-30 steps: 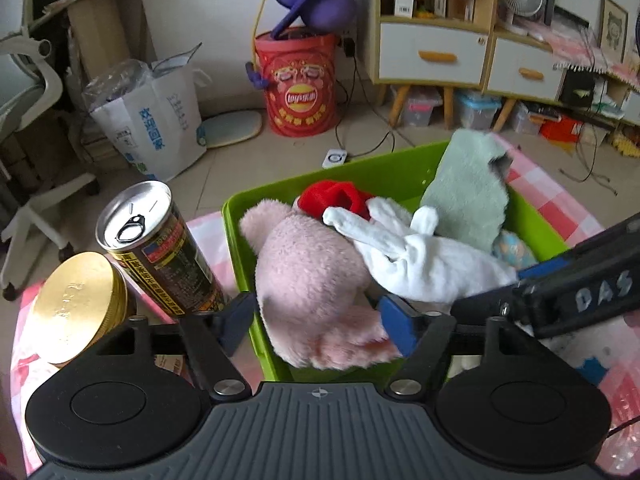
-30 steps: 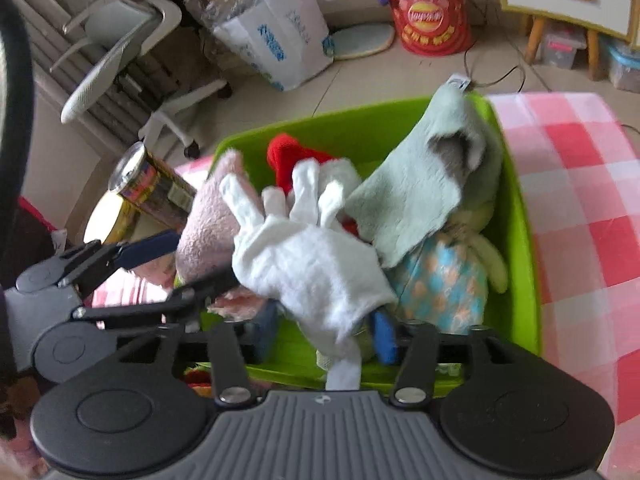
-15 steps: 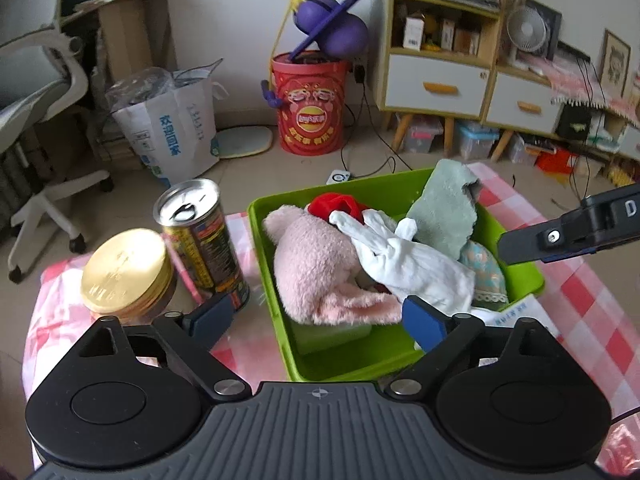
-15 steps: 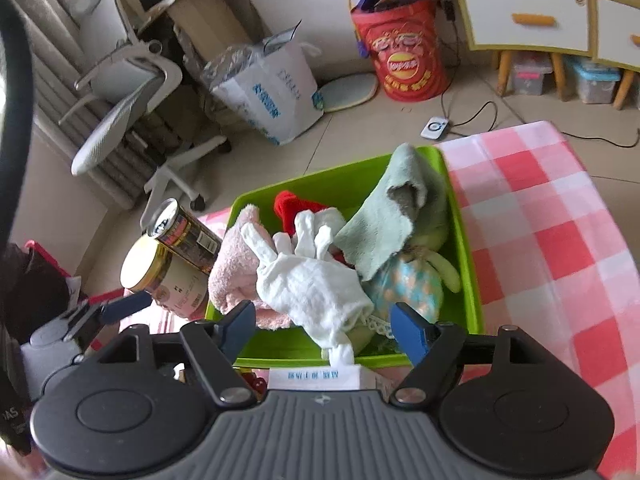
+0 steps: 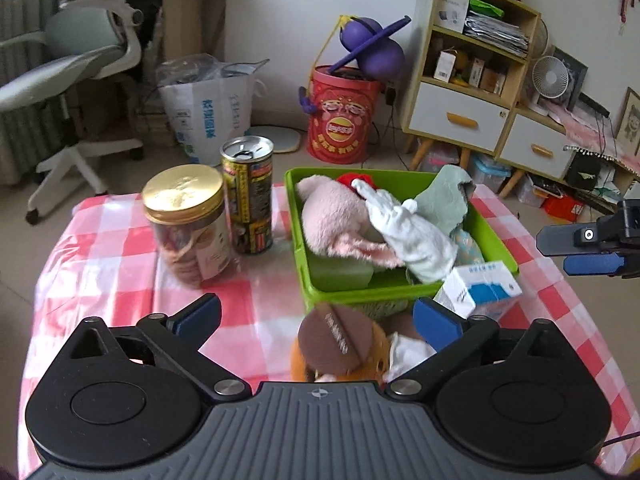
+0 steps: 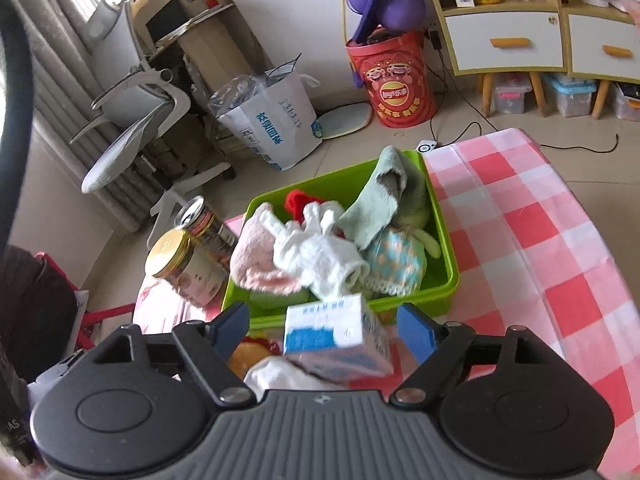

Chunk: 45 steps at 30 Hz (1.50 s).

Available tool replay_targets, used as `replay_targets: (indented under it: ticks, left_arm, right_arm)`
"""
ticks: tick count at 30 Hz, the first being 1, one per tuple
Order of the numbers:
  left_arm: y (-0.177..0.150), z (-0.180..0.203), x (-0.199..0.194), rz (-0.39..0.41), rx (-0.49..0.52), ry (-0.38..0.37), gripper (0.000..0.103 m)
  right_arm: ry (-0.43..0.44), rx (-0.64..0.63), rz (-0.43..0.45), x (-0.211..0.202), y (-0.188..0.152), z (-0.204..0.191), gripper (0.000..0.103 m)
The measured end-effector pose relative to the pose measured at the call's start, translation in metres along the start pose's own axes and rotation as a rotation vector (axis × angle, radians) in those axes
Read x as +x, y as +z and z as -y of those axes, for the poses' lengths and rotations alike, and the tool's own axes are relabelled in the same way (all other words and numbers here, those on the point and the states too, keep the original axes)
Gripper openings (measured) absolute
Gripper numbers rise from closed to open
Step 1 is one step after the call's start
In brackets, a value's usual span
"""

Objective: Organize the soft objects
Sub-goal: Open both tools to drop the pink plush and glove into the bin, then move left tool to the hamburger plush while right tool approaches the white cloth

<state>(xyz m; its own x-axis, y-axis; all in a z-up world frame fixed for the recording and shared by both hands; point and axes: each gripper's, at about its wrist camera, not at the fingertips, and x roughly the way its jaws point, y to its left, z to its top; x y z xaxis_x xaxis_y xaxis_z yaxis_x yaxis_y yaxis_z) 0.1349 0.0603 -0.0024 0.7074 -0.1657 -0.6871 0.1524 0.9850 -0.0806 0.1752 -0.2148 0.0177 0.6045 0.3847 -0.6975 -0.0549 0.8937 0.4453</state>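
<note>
Two views. Left wrist: left claw opening wide, nothing gripped; a plush lies under it on the table, not touched, prob. next pick. Bin w/ pink plush, white glove, green cloth piled in, so soft stuff is sorted there. Jar & can stand left of bin, hard, kept out. Right wrist: right claw opening, empty; carton sits between the jaws at the bin's near wall, no pad contact.
</note>
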Motion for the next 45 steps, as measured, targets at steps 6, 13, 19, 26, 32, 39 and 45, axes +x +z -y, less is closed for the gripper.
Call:
replay_targets:
  ticks: [6,13,19,26,32,39,45]
  left_arm:
    - [-0.025,0.001,-0.007,-0.001,-0.021,0.034,0.098]
    - [-0.055,-0.018,0.006,-0.062,-0.146,0.067,0.098]
    - [-0.064,-0.024,0.009,-0.017,-0.197,0.047,0.098]
    - [-0.074,-0.014,0.016,0.078,-0.167,-0.004,0.098]
    - [-0.071,-0.01,0.02,0.11,-0.161,-0.028,0.097]
    - [-0.064,-0.004,0.026,0.124,-0.173,-0.039,0.092]
    - [-0.061,0.006,0.03,0.132,-0.17,-0.043,0.084]
  right_arm:
    - [0.0,-0.024,0.034,-0.004,-0.028,-0.005,0.073]
    - [-0.039,-0.016,0.025,0.009,-0.065,0.009,0.078]
    - [-0.043,-0.018,0.019,0.022,-0.077,0.012,0.078]
    - [-0.032,-0.143,0.049,0.037,-0.096,0.0,0.078]
    - [-0.032,-0.241,0.004,0.055,-0.112,-0.012,0.078]
    - [-0.051,-0.233,-0.036,0.072,-0.116,-0.014,0.078]
    - [-0.054,-0.231,-0.033,0.078,-0.116,-0.019,0.078]
